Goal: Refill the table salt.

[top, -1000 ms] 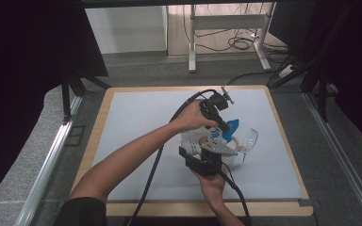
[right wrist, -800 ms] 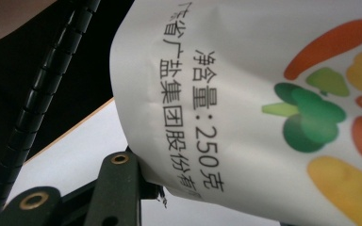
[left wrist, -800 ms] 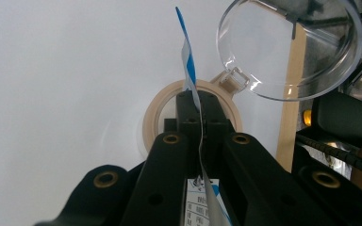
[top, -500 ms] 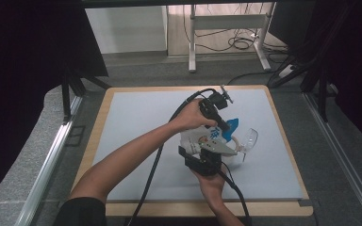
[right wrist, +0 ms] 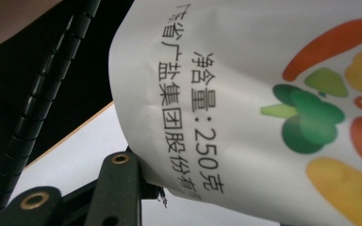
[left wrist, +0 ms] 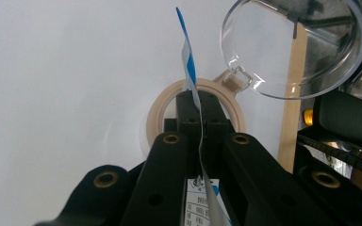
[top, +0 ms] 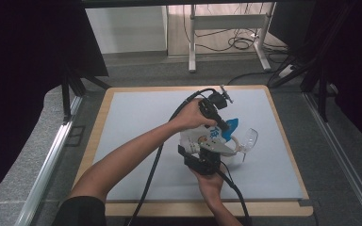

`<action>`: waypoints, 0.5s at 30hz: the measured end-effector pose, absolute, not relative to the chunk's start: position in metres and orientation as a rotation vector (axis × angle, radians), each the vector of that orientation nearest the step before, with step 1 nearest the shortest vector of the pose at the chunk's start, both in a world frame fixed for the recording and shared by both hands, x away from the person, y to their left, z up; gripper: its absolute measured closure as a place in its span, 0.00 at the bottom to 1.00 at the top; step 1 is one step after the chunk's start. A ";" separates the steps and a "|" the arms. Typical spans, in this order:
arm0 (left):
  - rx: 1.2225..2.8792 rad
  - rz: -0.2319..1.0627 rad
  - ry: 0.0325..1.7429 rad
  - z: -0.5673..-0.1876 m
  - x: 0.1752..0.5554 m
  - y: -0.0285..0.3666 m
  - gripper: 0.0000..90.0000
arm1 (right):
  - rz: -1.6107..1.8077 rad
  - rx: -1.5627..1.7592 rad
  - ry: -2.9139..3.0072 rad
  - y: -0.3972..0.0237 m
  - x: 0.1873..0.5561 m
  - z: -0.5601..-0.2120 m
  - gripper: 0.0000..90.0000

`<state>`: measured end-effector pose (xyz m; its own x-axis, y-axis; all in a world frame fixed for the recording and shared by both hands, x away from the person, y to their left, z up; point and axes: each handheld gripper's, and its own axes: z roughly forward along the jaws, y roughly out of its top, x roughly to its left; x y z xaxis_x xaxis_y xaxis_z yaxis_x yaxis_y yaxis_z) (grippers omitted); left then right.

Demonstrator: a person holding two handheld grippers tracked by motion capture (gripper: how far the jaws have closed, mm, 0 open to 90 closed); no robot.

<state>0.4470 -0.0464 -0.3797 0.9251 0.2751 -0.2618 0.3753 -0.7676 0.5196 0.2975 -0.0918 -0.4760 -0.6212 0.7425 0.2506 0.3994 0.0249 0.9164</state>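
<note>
A white and blue salt bag (top: 210,135) printed with vegetables is held up between both grippers over the grey mat. My left gripper (top: 222,125) comes in from above, and in the left gripper view it (left wrist: 200,101) is shut on the bag's thin top edge (left wrist: 188,66). My right gripper (top: 206,153) is under the bag. In the right gripper view one jaw shows at the bag's lower corner (right wrist: 245,122), which tucks in beside it. A clear jar with a beige rim (left wrist: 162,106) and an open hinged clear lid (left wrist: 294,47) lies just beyond the bag.
The grey mat (top: 136,122) covers a wooden-edged table (top: 290,141). Black cables (top: 153,165) trail from both grippers toward the front edge. A metal stand and floor cables (top: 238,44) lie beyond the table, and dark curtains hang at both sides.
</note>
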 end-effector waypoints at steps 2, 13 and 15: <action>2.496 -0.227 0.460 -0.380 0.448 -0.047 1.00 | 1.629 1.179 2.010 -0.092 0.298 -0.476 0.64; 2.508 -0.220 0.450 -0.377 0.448 -0.053 1.00 | 1.662 1.197 1.991 -0.096 0.298 -0.473 0.64; 2.508 -0.221 0.450 -0.377 0.448 -0.053 1.00 | 1.665 1.198 1.989 -0.096 0.298 -0.472 0.64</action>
